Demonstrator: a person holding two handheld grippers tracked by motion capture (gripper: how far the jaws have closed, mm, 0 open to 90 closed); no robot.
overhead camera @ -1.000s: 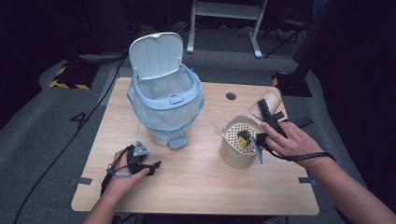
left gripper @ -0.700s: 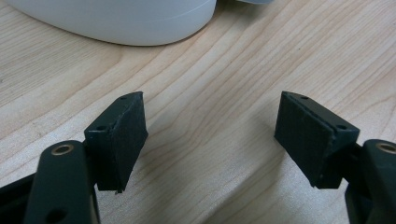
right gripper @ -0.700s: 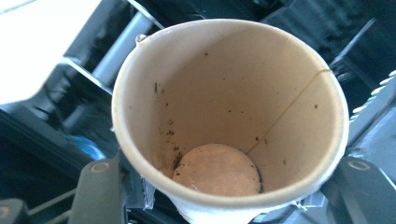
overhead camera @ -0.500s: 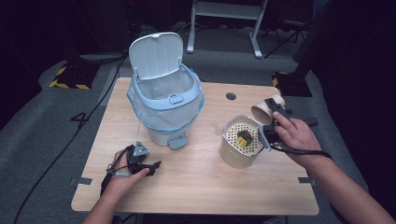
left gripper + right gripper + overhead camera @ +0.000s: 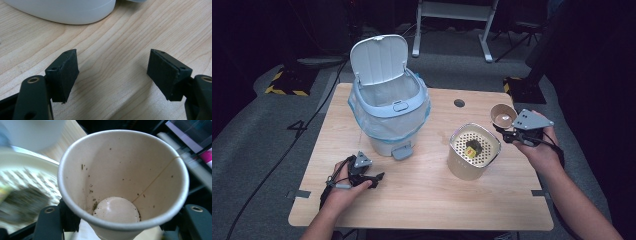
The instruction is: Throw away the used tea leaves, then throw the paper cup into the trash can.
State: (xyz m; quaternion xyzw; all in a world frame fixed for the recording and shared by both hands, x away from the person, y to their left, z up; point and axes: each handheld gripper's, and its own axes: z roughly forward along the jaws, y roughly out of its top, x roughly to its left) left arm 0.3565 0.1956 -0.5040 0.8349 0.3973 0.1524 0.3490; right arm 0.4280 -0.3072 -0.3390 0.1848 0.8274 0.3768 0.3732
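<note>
Overhead view faces forward; gripper views sit close.

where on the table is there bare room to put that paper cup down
The front strip of the table, between the left tongs and the right forearm, is bare. So is the back right corner past the small hole. It is crowded between the bin and the strainer tub, where the right tongs hold the paper cup.

We count one paper cup (image 5: 503,115), one perforated strainer (image 5: 475,150) with one yellow-and-dark lump (image 5: 471,148) in it, and one lidded bin (image 5: 388,112) on one tabletop (image 5: 427,200). We count two tongs: left tongs (image 5: 373,177) and right tongs (image 5: 506,134).
</note>
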